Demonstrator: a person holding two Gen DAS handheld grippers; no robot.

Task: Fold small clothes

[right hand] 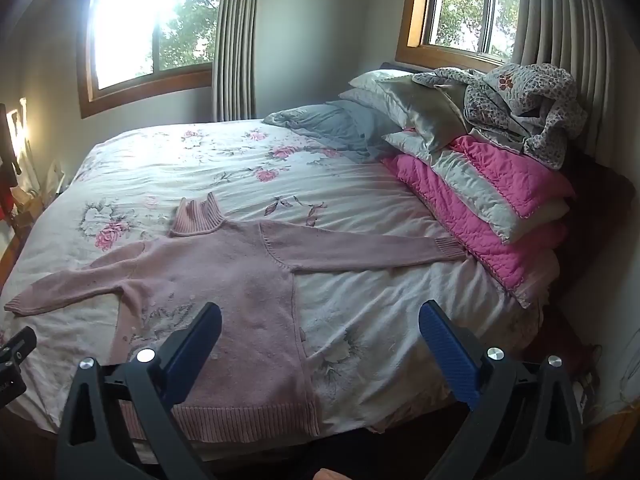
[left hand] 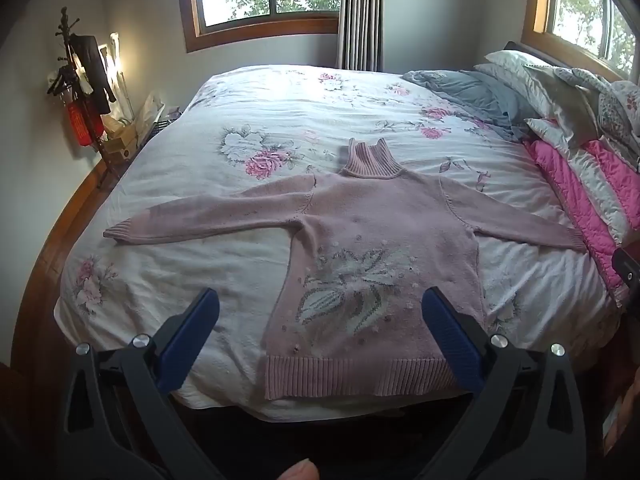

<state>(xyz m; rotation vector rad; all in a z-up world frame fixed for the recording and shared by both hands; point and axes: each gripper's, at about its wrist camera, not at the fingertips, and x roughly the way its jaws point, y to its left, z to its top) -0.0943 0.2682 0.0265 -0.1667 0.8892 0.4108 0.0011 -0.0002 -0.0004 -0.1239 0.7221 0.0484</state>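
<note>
A pink turtleneck sweater (left hand: pixel 372 240) (right hand: pixel 224 276) lies flat, front up, on the bed, both sleeves spread out sideways and its ribbed hem at the near edge. A grey-white leaf pattern covers its lower front. My left gripper (left hand: pixel 320 304) is open and hovers above the hem, its blue fingers (left hand: pixel 192 332) straddling the sweater's lower body without touching it. My right gripper (right hand: pixel 320 316) is open too, held over the sweater's right side and the bare bedspread, with nothing between its fingers.
The floral bedspread (left hand: pixel 280 128) covers a wood-framed bed. Pillows and a pink quilt (right hand: pixel 492 208) are stacked at the right, a grey garment (left hand: pixel 476 96) beside them. A coat stand (left hand: pixel 84 92) stands at the left wall. The other gripper's edge (right hand: pixel 14 360) shows at left.
</note>
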